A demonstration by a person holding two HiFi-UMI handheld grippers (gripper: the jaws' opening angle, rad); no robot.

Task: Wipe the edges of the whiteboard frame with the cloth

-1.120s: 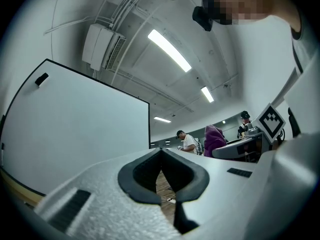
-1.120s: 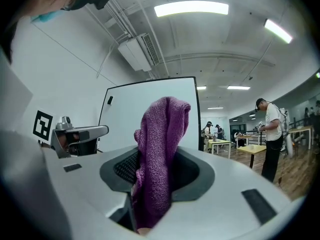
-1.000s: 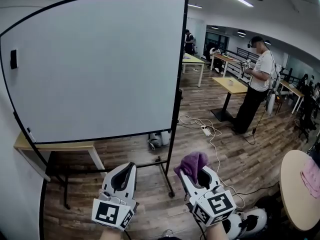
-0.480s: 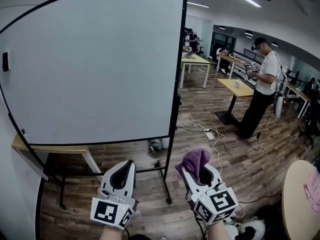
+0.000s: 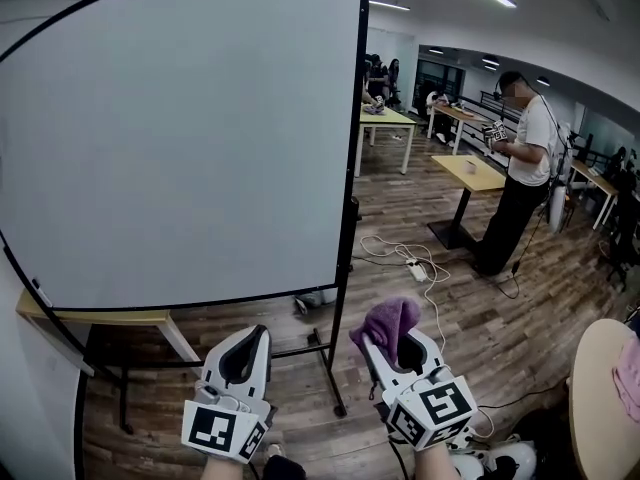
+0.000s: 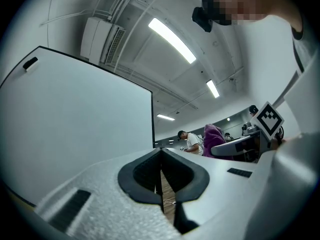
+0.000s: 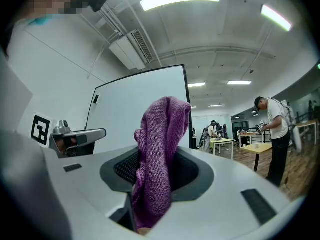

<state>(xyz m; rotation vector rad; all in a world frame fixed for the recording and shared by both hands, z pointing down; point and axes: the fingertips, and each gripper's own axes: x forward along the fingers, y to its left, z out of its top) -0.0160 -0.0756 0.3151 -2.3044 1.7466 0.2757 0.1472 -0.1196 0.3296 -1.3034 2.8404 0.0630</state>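
**Desk:** Where's the cloth?

**Me:** I have the purple cloth [image 7: 161, 144] in the right gripper [image 7: 152, 184]. The jaws are clamped on its lower part. The rest stands up in a bunched fold past the fingertips.

**Desk:** And the other one?

**Me:** The left gripper [image 6: 161, 156] carries nothing. Its jaws are drawn together, leaving only a thin slit. Through that slit I see a strip of wooden floor [image 6: 168, 190].

**Desk:** How do you sit to the board?

**Me:** The whiteboard [image 5: 180, 138] is ahead of and above both pairs of jaws, and it fills most of my head view. The right-hand upright of its black frame [image 5: 353, 168] runs down in front of me. It lines up with the space between the two grippers, nearer the right jaws than the left. Below the board, the stand leg [image 5: 334, 363] passes just to the left of the right jaws. The cloth is apart from the frame, with no contact anywhere I can see.

**Desk:** Anything past the board?

**Me:** Beyond the right jaws and off to the right, a person [image 5: 520, 158] stands on the floor. A white power strip [image 5: 412, 264] with its cable lies between that person and the board.
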